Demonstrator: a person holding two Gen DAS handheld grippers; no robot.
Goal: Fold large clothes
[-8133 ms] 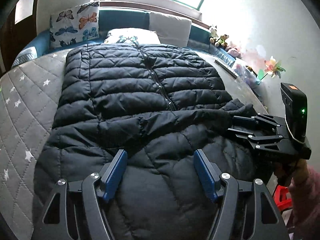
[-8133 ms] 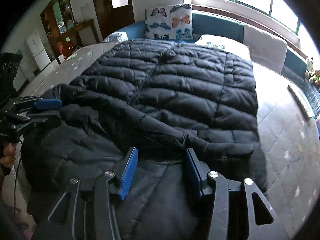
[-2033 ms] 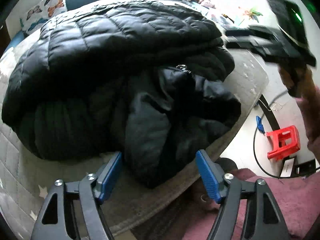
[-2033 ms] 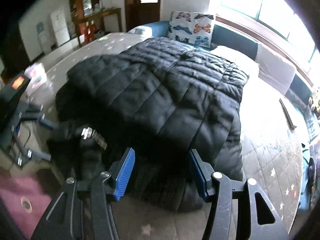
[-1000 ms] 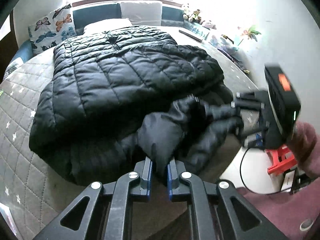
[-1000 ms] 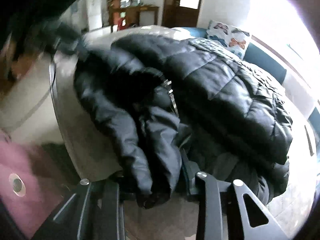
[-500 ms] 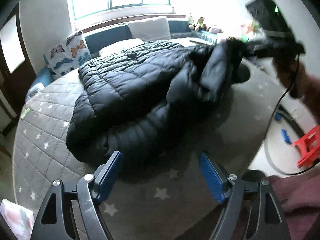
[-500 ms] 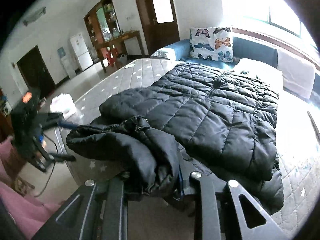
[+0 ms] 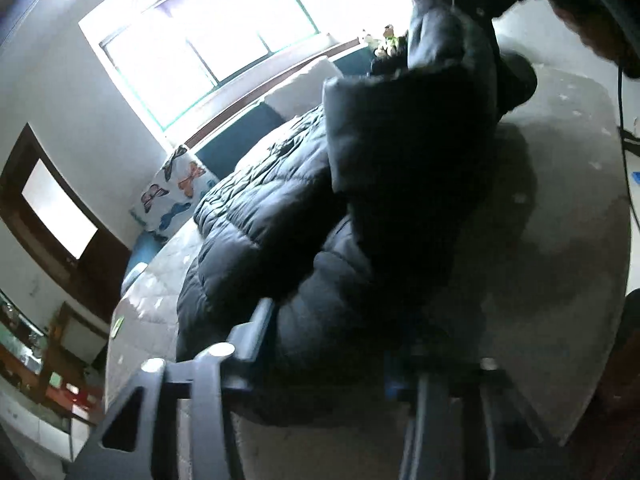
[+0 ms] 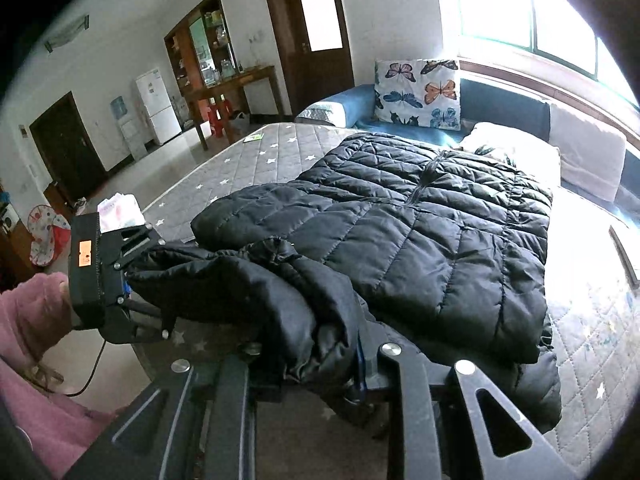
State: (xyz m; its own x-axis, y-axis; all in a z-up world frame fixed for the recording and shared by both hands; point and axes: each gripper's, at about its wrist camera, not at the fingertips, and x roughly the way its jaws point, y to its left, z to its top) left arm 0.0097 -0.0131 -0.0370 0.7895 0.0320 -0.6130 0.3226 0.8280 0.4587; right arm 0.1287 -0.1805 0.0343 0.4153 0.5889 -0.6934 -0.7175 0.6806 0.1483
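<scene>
**Black quilted jacket stretched between two hand-held grippers above a star-quilted mattress**

A black quilted jacket (image 10: 420,248) is shown lying zip-up across a grey star-patterned mattress (image 10: 248,160), its far end near a white pillow (image 10: 516,148). The near part of the garment is lifted and bunched.

Right gripper (image 10: 316,368): a thick fold of the jacket's near edge is clamped between the narrowly set jaws, the fabric spilling over and under the fingers. The jaws have just been closing slightly on this fold.

Left gripper (image 9: 324,344): seen at the left of the right wrist view (image 10: 136,276), held by a hand in a pink sleeve (image 10: 28,320). A bunched end of the jacket is seen between its fingers; the jaws have just been closing around it from a wide gap. Whether the pads press on the fabric cannot be told, since the left wrist view is blurred and dark.

Surroundings: a butterfly-print cushion (image 10: 416,94) is propped on a blue sofa (image 10: 340,108) under the window (image 10: 532,12). A glass-fronted cabinet (image 10: 208,52) is seen at the far wall; its shelves hold small items too small to be identified. A white refrigerator (image 10: 158,106) stands beside it.
</scene>
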